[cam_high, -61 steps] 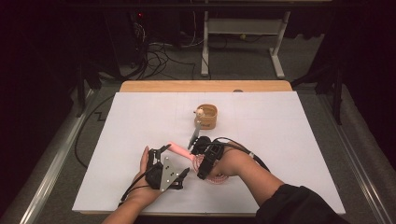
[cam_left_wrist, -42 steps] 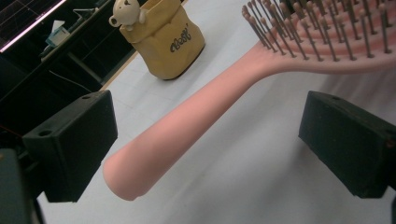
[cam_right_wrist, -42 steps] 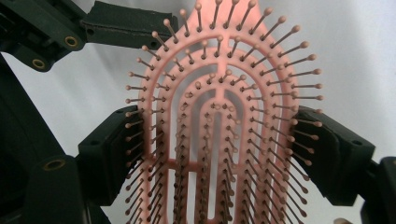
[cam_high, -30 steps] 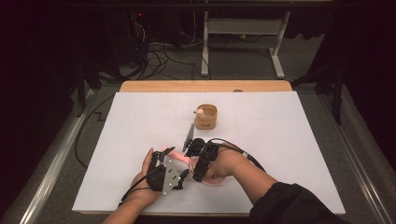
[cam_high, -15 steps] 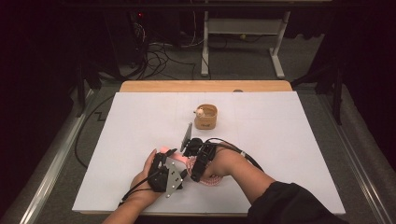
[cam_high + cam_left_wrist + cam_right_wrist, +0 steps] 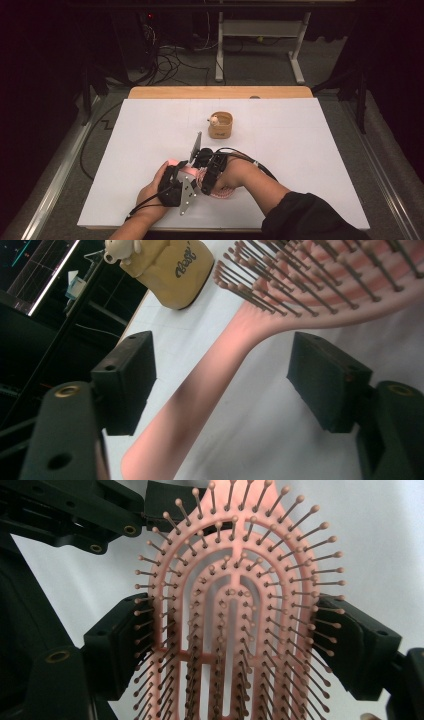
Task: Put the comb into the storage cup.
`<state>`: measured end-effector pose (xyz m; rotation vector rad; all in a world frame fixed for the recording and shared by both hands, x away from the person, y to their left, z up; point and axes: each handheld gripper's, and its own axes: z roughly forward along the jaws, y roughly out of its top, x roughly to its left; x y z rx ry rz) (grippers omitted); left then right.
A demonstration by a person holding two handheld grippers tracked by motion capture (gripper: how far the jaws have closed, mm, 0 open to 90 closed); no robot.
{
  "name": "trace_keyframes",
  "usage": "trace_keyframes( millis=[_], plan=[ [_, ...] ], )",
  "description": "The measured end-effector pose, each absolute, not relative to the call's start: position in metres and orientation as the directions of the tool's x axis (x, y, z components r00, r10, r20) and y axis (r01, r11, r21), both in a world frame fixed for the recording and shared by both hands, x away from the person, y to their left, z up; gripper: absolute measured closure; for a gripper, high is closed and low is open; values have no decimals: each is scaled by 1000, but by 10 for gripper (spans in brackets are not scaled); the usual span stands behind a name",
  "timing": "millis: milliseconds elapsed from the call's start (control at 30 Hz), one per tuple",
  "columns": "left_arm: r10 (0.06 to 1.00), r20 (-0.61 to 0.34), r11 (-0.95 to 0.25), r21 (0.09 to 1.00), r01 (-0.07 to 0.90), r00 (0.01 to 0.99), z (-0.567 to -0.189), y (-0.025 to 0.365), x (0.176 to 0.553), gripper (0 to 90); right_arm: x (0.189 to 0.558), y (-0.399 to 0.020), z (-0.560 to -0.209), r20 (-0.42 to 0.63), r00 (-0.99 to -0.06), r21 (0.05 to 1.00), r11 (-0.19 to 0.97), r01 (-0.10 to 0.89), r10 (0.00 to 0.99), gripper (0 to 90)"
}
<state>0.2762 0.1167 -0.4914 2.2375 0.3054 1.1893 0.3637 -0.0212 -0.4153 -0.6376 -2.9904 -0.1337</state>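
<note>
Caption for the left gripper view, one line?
Left gripper jaws, just closing, straddle the pink plastic hairbrush handle without touching; tan bear-topped holder beyond.

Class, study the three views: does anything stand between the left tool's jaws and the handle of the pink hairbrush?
Nothing visible does. In the left gripper view, the hairbrush handle runs bare through the open gap of the left tool, whose jaws have just been closing and don't touch it yet. The right tool grips the bristled head, farther along.

The right gripper (image 6: 235, 645) clamps the pink hairbrush (image 6: 235, 605) head between its fingers (image 6: 117, 645). Bristles face the camera. White surface (image 6: 380, 540) lies behind.
</note>
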Motion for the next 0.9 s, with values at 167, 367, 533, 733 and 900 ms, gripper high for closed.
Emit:
trace_keyframes(
  millis=[167, 367, 533, 733, 900],
  plan=[
    [434, 703, -812, 576, -94, 563, -492, 115, 274, 363, 366, -18, -416, 104, -914, 72, 914, 399, 391, 202],
    [442, 712, -812, 576, -93, 545, -492, 114, 273, 398, 366, -15, -416, 109, -913, 66, 913, 402, 394, 201],
    [451, 713, -812, 578, -86, 537, -490, 114, 273, 360, 365, -14, -415, 111, -911, 66, 912, 406, 398, 202],
    [476, 702, -804, 591, -61, 529, -487, 115, 273, 309, 366, -13, -413, 113, -909, 73, 909, 410, 401, 201],
    [482, 694, -801, 597, -53, 535, -486, 115, 274, 306, 365, -13, -412, 110, -908, 72, 908, 413, 404, 201]
  ],
)
